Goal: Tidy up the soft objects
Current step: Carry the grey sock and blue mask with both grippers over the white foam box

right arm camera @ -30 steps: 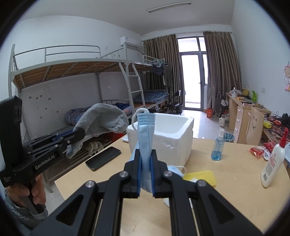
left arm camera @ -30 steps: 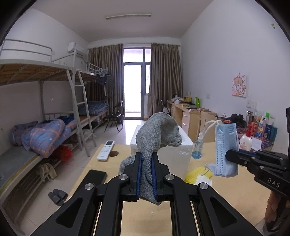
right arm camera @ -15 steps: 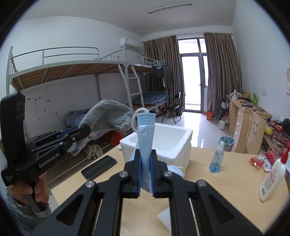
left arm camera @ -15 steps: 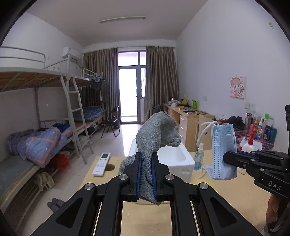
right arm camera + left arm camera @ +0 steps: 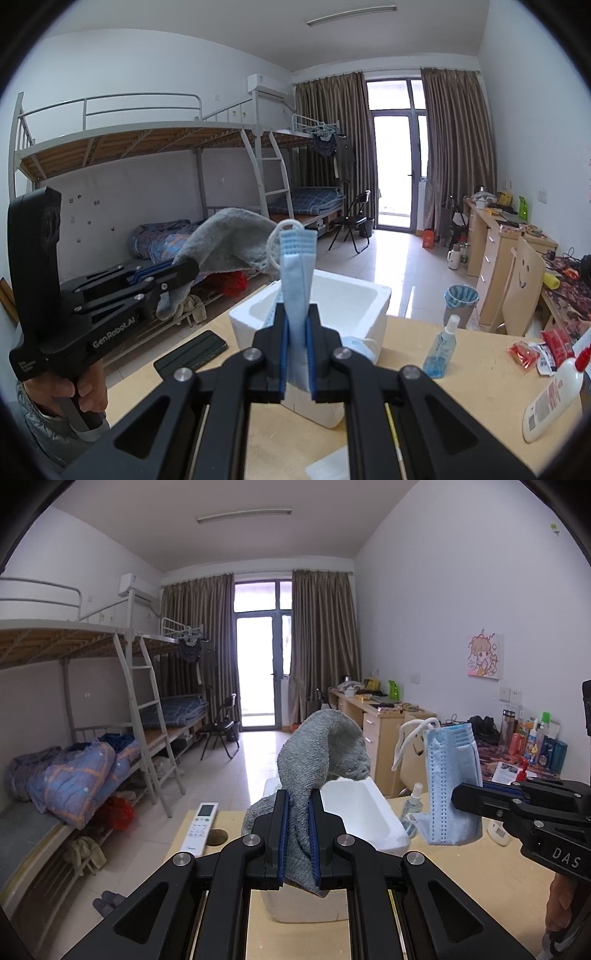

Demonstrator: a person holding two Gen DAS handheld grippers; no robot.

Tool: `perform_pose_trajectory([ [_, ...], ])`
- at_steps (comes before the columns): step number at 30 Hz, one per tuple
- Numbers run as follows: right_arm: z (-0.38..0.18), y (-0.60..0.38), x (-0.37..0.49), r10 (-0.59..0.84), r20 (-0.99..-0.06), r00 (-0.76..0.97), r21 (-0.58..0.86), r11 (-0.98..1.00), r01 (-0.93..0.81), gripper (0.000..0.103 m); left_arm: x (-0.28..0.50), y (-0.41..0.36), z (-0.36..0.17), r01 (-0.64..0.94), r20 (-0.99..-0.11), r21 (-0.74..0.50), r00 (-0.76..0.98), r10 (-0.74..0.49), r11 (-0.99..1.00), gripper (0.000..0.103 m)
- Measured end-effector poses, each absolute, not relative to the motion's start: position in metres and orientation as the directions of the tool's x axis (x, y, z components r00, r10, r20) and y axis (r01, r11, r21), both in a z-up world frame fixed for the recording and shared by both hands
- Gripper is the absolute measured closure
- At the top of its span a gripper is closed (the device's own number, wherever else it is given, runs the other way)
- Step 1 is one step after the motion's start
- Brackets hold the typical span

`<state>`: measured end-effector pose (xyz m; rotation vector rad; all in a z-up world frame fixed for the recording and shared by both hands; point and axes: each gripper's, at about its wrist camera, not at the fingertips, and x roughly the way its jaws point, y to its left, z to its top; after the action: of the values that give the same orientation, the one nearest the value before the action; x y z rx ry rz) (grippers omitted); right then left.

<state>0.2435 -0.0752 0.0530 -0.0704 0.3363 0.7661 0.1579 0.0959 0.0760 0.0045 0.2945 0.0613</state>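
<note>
two soft things were already picked up and in the air: the left gripper (image 5: 297, 834) was clamped on a grey sock (image 5: 317, 753) that drooped over its tips, and the right gripper (image 5: 297, 356) pinched a folded blue face mask (image 5: 296, 291) upright, both held above the wooden table (image 5: 461, 373) near the open white foam box (image 5: 369, 295). neither had been dropped in yet, so by my reading the placing was left. another mask (image 5: 360, 345) lay just beside the box, likely still to collect.
</note>
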Motion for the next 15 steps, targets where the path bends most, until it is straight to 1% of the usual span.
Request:
perform_pose_trajectory([
  [8, 0.052, -0.062, 0.261, 0.661, -0.341, 0.668, 0.045, 0.721, -0.691, 0.092, 0.180, 0.101, 0.076, -0.060, -0.299, 0.012, 0.952, 0.061, 0.998, 0.092],
  [15, 0.050, -0.051, 0.275, 0.656, -0.357, 0.665, 0.043, 0.723, -0.690, 0.092, 0.203, 0.102, 0.072, -0.046, -0.340, -0.001, 0.939, 0.043, 0.999, 0.092],
])
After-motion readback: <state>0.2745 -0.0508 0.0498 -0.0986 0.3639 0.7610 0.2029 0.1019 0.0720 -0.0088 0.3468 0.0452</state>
